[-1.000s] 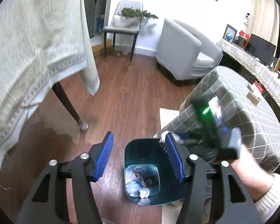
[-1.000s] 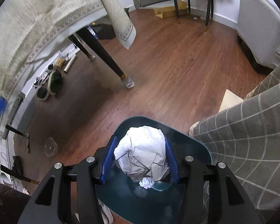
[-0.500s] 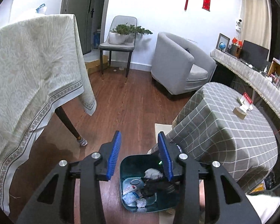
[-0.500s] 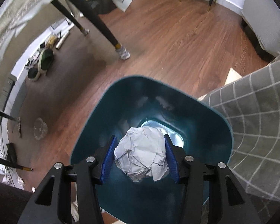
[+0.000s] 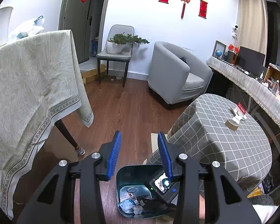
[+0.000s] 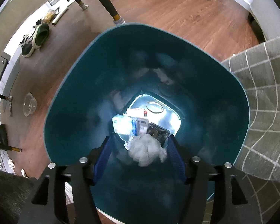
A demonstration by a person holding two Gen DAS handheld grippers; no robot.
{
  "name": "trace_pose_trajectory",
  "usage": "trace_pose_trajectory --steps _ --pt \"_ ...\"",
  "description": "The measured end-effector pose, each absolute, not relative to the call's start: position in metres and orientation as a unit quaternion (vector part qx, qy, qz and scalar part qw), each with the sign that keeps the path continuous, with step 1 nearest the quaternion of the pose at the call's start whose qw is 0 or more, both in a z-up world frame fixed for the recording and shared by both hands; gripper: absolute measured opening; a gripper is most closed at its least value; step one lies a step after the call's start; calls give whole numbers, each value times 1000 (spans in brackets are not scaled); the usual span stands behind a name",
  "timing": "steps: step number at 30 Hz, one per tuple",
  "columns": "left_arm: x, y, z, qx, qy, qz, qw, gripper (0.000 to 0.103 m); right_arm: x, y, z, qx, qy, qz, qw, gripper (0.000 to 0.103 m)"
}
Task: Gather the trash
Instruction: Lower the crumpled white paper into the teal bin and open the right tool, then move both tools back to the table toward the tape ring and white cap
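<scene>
A teal trash bin (image 6: 80, 97) stands on the wood floor beside the checked tablecloth. My right gripper (image 6: 140, 141) points down inside it and its jaws are opening. A crumpled white paper ball (image 6: 147, 152) is between the pads, blurred and clear of the left pad. Wrappers (image 6: 128, 125) and a dark packet (image 6: 158, 133) lie on the bin's bottom. In the left wrist view my left gripper (image 5: 139, 136) hovers above the bin (image 5: 121, 179), shut down to a narrow gap with nothing in it. The right gripper's lit handle (image 5: 163, 183) sticks out of the bin.
A cream-clothed table (image 5: 28, 93) with a dark leg (image 5: 67, 136) stands left of the bin, and a checked-cloth table (image 5: 224, 140) touches its right side. A grey armchair (image 5: 177, 74) and a chair with a plant (image 5: 115, 56) sit at the far wall. Shoes (image 6: 35, 39) and a clear bowl (image 6: 29, 104) lie on the floor.
My right gripper has sunk into the bin and its jaws have widened, so the paper ball sits loose. My left gripper has narrowed its jaws and risen.
</scene>
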State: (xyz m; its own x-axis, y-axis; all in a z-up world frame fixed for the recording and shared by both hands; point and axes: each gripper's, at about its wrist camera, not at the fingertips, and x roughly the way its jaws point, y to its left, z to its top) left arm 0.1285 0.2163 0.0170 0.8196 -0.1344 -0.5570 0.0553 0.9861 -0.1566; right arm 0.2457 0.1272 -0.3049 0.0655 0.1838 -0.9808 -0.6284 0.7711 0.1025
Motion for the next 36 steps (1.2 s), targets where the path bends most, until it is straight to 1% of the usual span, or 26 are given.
trace_pose_trajectory --steps 6,14,17,19,23,27,32,34,36 --pt "131 206 30 -35 282 -35 958 43 240 118 -289 -186 606 297 714 62" --pt "141 197 40 -35 269 -31 962 44 238 103 -219 -146 545 334 755 62" --pt "144 191 44 -35 265 -31 963 49 235 98 -184 -132 510 351 774 62" --pt "146 187 46 -31 261 -34 964 54 233 95 -158 -124 481 359 790 62" --pt "152 177 50 -18 254 -39 966 60 231 78 -111 -112 426 364 820 62" --pt "158 163 51 -12 252 -43 967 65 235 52 -80 -101 397 355 840 63" --pt "164 142 52 -3 248 -55 967 71 249 6 -48 -64 372 326 867 68" --pt "168 130 52 2 247 -63 967 78 252 -11 -39 -61 362 313 876 68" --pt "172 121 51 9 244 -68 967 81 255 -27 -30 -55 355 303 883 68"
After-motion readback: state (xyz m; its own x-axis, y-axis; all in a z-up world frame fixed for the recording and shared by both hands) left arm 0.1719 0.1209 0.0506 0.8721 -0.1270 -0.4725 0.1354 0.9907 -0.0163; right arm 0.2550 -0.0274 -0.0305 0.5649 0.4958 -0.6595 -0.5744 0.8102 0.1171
